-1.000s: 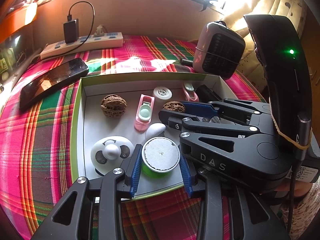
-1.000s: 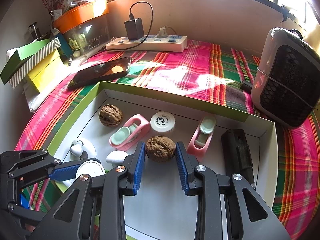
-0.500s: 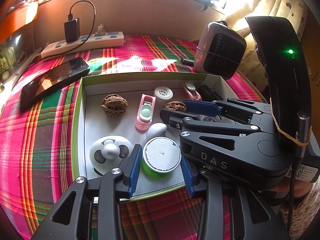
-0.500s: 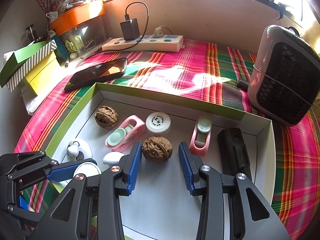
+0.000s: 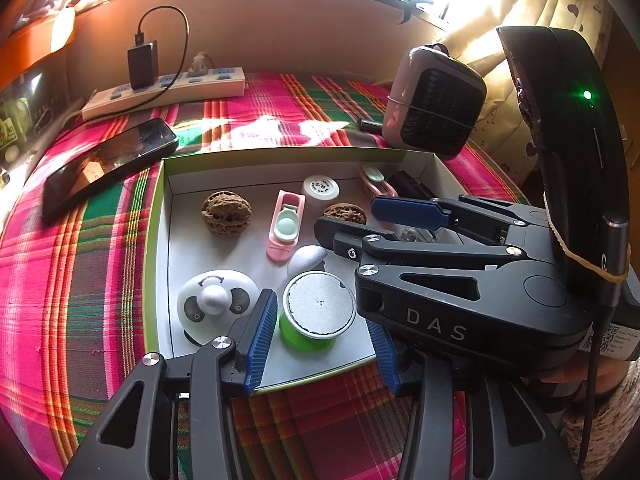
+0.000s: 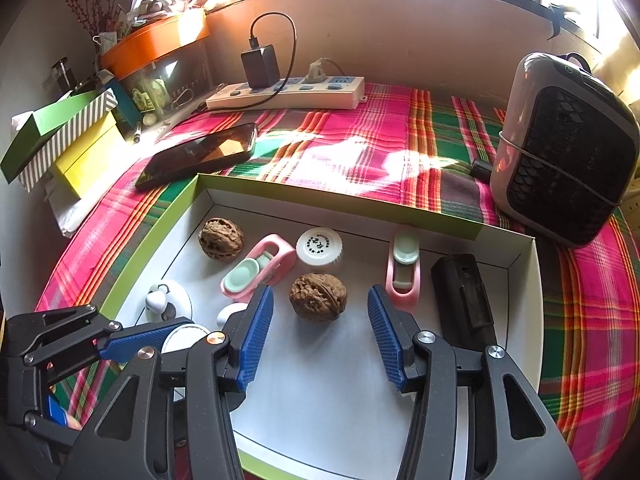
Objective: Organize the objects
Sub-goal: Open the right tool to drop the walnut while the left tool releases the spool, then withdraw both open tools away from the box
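Observation:
A white tray with a green rim (image 6: 340, 200) holds the small objects. My left gripper (image 5: 324, 340) is at the tray's near edge with its jaws opening. A green tub with a foil lid (image 5: 318, 308) stands between the blue pads, and a small gap shows on each side. My right gripper (image 6: 320, 320) straddles a brown walnut (image 6: 318, 298). Its jaws are opening too, and the pads stand clear of the shell. A second walnut (image 6: 221, 237), two pink clips (image 6: 258, 270) (image 6: 403, 268), a white cap (image 6: 319, 246), a panda-faced disc (image 5: 218, 300) and a white egg-shaped piece (image 5: 306, 258) lie on the tray floor.
A black block (image 6: 464, 296) lies at the tray's right wall. On the plaid cloth behind are a phone (image 6: 200, 154), a power strip with a charger (image 6: 288, 92) and a small heater (image 6: 568, 152). Stacked boxes (image 6: 60, 136) stand at the left.
Both grippers have widened in place. The left pads have come off the green tub and the right pads have drawn away from the walnut. Neither object has moved.

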`<state>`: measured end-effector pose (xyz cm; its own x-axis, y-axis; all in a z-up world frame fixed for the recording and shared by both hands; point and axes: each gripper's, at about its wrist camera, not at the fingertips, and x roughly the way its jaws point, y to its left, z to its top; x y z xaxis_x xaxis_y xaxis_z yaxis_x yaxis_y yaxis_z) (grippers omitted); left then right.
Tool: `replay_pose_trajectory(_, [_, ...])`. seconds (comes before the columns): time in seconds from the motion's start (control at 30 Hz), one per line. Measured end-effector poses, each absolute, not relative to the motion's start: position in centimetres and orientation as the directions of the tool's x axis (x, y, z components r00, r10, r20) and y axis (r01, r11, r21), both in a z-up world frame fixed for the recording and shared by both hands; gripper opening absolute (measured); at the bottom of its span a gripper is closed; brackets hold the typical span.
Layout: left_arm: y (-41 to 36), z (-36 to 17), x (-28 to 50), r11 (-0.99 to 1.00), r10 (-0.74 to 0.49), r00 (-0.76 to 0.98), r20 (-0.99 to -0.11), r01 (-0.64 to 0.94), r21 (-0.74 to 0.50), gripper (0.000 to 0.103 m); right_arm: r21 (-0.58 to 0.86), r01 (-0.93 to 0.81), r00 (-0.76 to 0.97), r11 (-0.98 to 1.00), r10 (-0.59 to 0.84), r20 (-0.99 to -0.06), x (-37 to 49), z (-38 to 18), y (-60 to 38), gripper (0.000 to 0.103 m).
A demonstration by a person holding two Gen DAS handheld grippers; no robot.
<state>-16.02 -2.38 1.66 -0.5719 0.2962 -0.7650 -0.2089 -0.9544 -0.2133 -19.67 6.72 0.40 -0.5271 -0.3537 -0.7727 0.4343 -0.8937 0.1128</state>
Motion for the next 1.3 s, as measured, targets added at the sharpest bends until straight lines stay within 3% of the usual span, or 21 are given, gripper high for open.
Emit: replay_pose_trajectory(1.3, [-3.6, 4.8, -9.5, -0.990, 0.136, -0.688, -0.713, -0.078, -0.114, 0.046, 0.084, 0.308, -0.648, -0.948, -0.274, -0.711, -11.1, 3.4, 10.5, 0.053])
